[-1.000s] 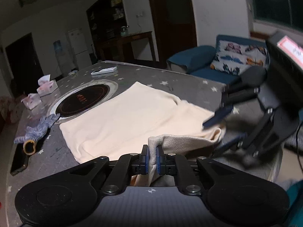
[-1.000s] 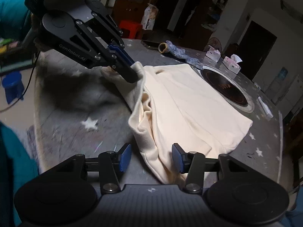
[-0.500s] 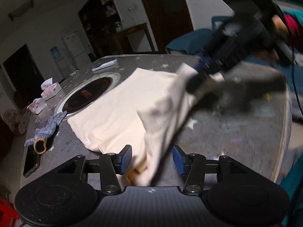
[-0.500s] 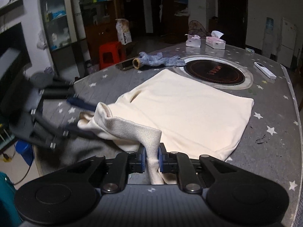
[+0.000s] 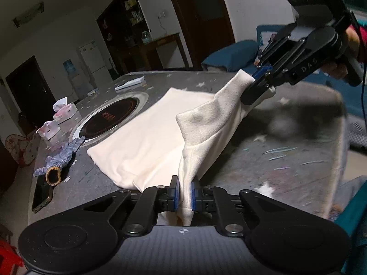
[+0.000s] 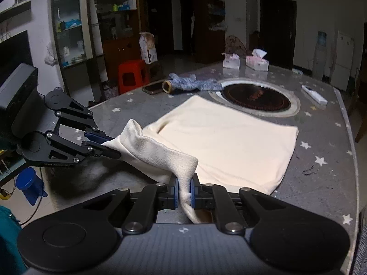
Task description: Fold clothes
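Observation:
A cream garment (image 5: 142,142) (image 6: 229,142) lies flat on the grey star-patterned table (image 5: 286,160) (image 6: 321,137), and its near edge is lifted off the surface. My left gripper (image 5: 183,192) (image 6: 107,146) is closing its jaws, and the blue pads pinch one end of that lifted edge. My right gripper (image 6: 184,192) (image 5: 257,87), held by a hand, is shut on the other end. Between the two grippers the raised fabric hangs in a slack fold above the table.
A round induction hob (image 5: 112,116) (image 6: 254,96) is set in the table beyond the garment. Beside it lie a blue knit glove (image 5: 60,158) (image 6: 192,84), a phone (image 5: 42,194), a white remote (image 6: 314,95) and two tissue boxes (image 6: 257,61). A red stool (image 6: 132,75) stands off the table.
The left gripper let go of the cloth, stood open, then shut on the edge again. The right gripper shut on the cloth and lifted it, and the edge now hangs between both.

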`<state>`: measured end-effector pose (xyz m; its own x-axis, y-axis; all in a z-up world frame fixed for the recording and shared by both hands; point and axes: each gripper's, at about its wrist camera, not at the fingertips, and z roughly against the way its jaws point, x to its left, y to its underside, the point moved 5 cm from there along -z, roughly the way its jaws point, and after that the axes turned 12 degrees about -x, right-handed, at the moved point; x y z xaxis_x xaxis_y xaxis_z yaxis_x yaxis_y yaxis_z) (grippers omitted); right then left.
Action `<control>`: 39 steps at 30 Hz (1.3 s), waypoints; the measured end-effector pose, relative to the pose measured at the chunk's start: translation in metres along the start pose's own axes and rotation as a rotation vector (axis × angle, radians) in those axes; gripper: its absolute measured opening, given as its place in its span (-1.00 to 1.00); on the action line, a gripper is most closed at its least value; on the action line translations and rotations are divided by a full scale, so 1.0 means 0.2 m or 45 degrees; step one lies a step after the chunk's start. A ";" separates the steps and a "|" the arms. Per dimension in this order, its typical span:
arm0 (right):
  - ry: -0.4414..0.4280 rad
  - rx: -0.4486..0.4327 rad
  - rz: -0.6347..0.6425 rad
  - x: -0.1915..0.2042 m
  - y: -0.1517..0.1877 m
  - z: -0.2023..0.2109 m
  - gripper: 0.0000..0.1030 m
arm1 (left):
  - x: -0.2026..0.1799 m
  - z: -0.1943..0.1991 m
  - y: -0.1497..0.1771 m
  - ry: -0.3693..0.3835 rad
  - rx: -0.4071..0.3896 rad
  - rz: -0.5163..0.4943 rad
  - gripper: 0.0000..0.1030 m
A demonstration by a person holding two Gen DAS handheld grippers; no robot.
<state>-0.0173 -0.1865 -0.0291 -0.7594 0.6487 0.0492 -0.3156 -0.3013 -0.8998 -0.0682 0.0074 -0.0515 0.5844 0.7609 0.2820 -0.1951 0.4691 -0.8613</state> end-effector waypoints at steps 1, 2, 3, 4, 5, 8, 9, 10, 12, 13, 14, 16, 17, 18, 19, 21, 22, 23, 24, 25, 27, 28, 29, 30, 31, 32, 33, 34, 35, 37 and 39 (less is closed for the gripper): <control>-0.003 -0.007 0.007 0.01 -0.01 0.03 -0.84 | -0.01 0.03 -0.01 0.008 -0.009 0.013 -0.79; -0.009 -0.014 0.014 0.04 -0.01 0.07 -0.84 | -0.02 0.07 -0.02 0.014 -0.018 0.029 -0.79; -0.016 -0.019 0.021 0.06 -0.02 0.11 -0.84 | -0.03 0.10 -0.03 0.020 -0.027 0.047 -0.79; -0.023 -0.020 0.028 0.08 -0.02 0.14 -0.84 | -0.03 0.15 -0.05 0.030 -0.039 0.074 -0.79; -0.031 -0.019 0.031 0.10 -0.03 0.18 -0.84 | -0.04 0.19 -0.07 0.038 -0.050 0.097 -0.79; -0.056 -0.023 0.049 0.18 -0.05 0.31 -0.84 | -0.07 0.33 -0.14 0.057 -0.109 0.113 -0.79; -0.063 -0.030 0.060 0.20 -0.07 0.35 -0.84 | -0.07 0.36 -0.16 0.058 -0.120 0.112 -0.79; -0.069 -0.037 0.067 0.22 -0.09 0.38 -0.84 | -0.07 0.37 -0.18 0.059 -0.126 0.116 -0.79; -0.070 -0.046 0.068 0.22 -0.13 0.41 -0.84 | -0.04 0.37 -0.21 0.053 -0.138 0.117 -0.79; -0.068 -0.050 0.071 0.22 -0.15 0.41 -0.84 | -0.03 0.35 -0.23 0.042 -0.142 0.111 -0.79; -0.063 -0.054 0.076 0.21 -0.17 0.40 -0.84 | -0.01 0.33 -0.24 0.032 -0.145 0.105 -0.79; -0.042 -0.058 0.091 0.18 -0.21 0.38 -0.84 | 0.04 0.28 -0.26 0.011 -0.148 0.094 -0.79; -0.032 -0.058 0.093 0.16 -0.23 0.36 -0.84 | 0.06 0.25 -0.28 0.002 -0.149 0.089 -0.79; -0.025 -0.060 0.090 0.14 -0.24 0.33 -0.84 | 0.09 0.21 -0.29 -0.005 -0.144 0.092 -0.79; -0.017 -0.062 0.087 0.11 -0.26 0.31 -0.84 | 0.11 0.18 -0.30 -0.011 -0.139 0.095 -0.79; 0.001 -0.063 0.082 0.05 -0.29 0.26 -0.84 | 0.17 0.09 -0.31 -0.021 -0.121 0.108 -0.79; 0.010 -0.062 0.080 0.02 -0.30 0.23 -0.84 | 0.20 0.05 -0.32 -0.025 -0.110 0.115 -0.79; 0.020 -0.057 0.076 -0.02 -0.32 0.19 -0.84 | 0.23 0.00 -0.32 -0.033 -0.095 0.122 -0.79; 0.029 -0.051 0.071 -0.05 -0.33 0.15 -0.84 | 0.25 -0.05 -0.31 -0.038 -0.077 0.130 -0.79; 0.039 -0.041 0.064 -0.09 -0.33 0.11 -0.84 | 0.28 -0.10 -0.31 -0.045 -0.060 0.138 -0.79; 0.058 -0.020 0.049 -0.15 -0.33 0.03 -0.84 | 0.33 -0.21 -0.28 -0.077 -0.027 0.160 -0.79; 0.066 -0.005 0.037 -0.19 -0.32 -0.02 -0.84 | 0.35 -0.26 -0.27 -0.093 -0.010 0.171 -0.79; 0.078 0.008 0.022 -0.22 -0.31 -0.07 -0.84 | 0.38 -0.31 -0.26 -0.108 0.007 0.185 -0.79; 0.094 0.020 0.005 -0.25 -0.30 -0.12 -0.84 | 0.40 -0.37 -0.24 -0.114 0.021 0.208 -0.77; 0.111 0.032 -0.010 -0.28 -0.28 -0.16 -0.84 | 0.42 -0.42 -0.23 -0.128 0.033 0.213 -0.76; 0.132 0.043 -0.024 -0.30 -0.26 -0.21 -0.84 | 0.43 -0.47 -0.21 -0.137 0.050 0.220 -0.76; 0.153 0.054 -0.037 -0.33 -0.24 -0.26 -0.84 | 0.45 -0.52 -0.19 -0.146 0.067 0.227 -0.76; 0.174 0.065 -0.053 -0.35 -0.21 -0.30 -0.84 | 0.46 -0.55 -0.17 -0.156 0.086 0.238 -0.76; 0.195 0.075 -0.074 -0.37 -0.19 -0.34 -0.83 | 0.47 -0.60 -0.15 -0.169 0.107 0.246 -0.74; 0.241 0.091 -0.107 -0.41 -0.13 -0.42 -0.79 | 0.48 -0.65 -0.10 -0.198 0.142 0.255 -0.71; 0.295 0.092 -0.120 -0.45 -0.09 -0.46 -0.68 | 0.49 -0.68 -0.07 -0.233 0.167 0.258 -0.46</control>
<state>0.1088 -0.1753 -0.0567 -0.5769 0.8165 0.0235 -0.4251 -0.2755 -0.8622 0.0989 0.0142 -0.0703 0.3739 0.9074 0.1919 -0.4002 0.3445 -0.8492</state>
